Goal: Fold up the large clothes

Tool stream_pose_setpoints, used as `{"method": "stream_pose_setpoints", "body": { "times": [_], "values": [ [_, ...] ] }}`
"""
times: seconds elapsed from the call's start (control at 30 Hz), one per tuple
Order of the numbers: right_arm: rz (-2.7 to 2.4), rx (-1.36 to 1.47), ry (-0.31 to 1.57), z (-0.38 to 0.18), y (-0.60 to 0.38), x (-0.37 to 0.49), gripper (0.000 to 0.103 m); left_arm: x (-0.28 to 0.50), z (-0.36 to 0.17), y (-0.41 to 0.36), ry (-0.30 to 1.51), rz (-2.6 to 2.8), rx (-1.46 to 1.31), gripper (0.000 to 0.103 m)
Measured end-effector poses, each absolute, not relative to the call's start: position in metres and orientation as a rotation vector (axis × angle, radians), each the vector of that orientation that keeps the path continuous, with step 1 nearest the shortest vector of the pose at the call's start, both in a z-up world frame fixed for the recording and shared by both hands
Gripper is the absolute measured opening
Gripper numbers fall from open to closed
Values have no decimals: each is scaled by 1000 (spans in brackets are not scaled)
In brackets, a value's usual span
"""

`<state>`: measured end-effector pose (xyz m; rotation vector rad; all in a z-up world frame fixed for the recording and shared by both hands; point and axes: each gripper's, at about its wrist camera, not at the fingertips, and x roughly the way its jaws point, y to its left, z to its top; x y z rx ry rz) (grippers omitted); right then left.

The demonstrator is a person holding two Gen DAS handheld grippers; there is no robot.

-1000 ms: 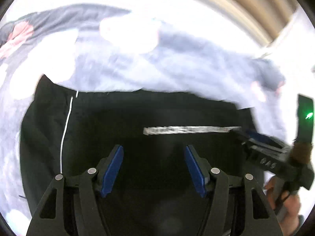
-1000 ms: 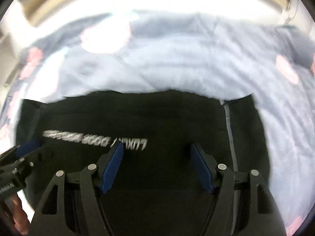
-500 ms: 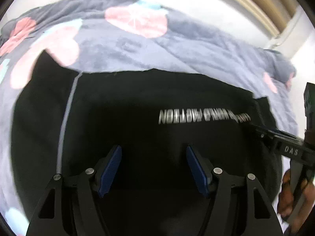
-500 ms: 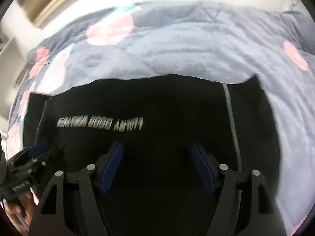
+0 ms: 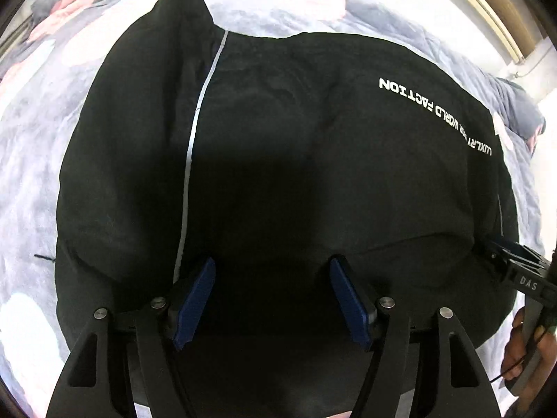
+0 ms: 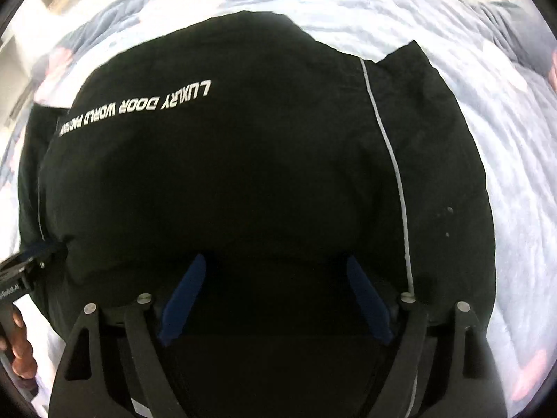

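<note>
A large black garment [image 5: 296,156] lies spread on the bed, with white lettering [image 5: 435,111] and a thin white stripe [image 5: 195,122] down its side. My left gripper [image 5: 271,264] hangs open just over its near part, with nothing pinched between the blue pads. In the right wrist view the same garment [image 6: 243,174] fills the frame. My right gripper [image 6: 275,259] is above it with its jaws opening and only the flat fabric below them. Each gripper shows at the edge of the other's view: the right gripper [image 5: 515,271] and the left gripper [image 6: 21,271].
A grey-blue blanket [image 5: 34,122] with pink flower prints covers the bed around the garment [image 6: 504,122]. A hand [image 5: 522,348] holds the right gripper's handle and another hand [image 6: 21,348] holds the left one. A wooden frame edge [image 5: 494,10] runs at the far right.
Both grippers have come lower and further over the garment, which now fills most of each view. The right gripper's jaws stand wider apart than before.
</note>
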<state>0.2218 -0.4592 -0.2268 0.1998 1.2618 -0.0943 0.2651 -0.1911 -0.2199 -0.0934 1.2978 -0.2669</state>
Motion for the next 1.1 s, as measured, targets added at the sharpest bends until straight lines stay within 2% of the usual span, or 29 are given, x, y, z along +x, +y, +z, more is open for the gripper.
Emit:
{"method": "stream_pose_setpoints", "body": {
  "times": [0.17, 0.33, 0.57, 0.77, 1.1],
  "values": [
    [-63, 314, 1242, -207, -481, 200, 84, 248, -204, -170, 1274, -324, -175, 71],
    [-100, 430, 1133, -171, -535, 157, 84, 219, -155, -139, 1139, -282, -53, 71],
    [-214, 481, 1099, -165, -608, 157, 85, 254, -129, -72, 1108, -244, -247, 71],
    [-208, 468, 1101, -179, -607, 174, 86, 281, -143, -59, 1129, -249, -326, 72],
    [-157, 405, 1189, -223, -598, 199, 86, 316, -206, -61, 1271, -316, -397, 72]
  ]
}}
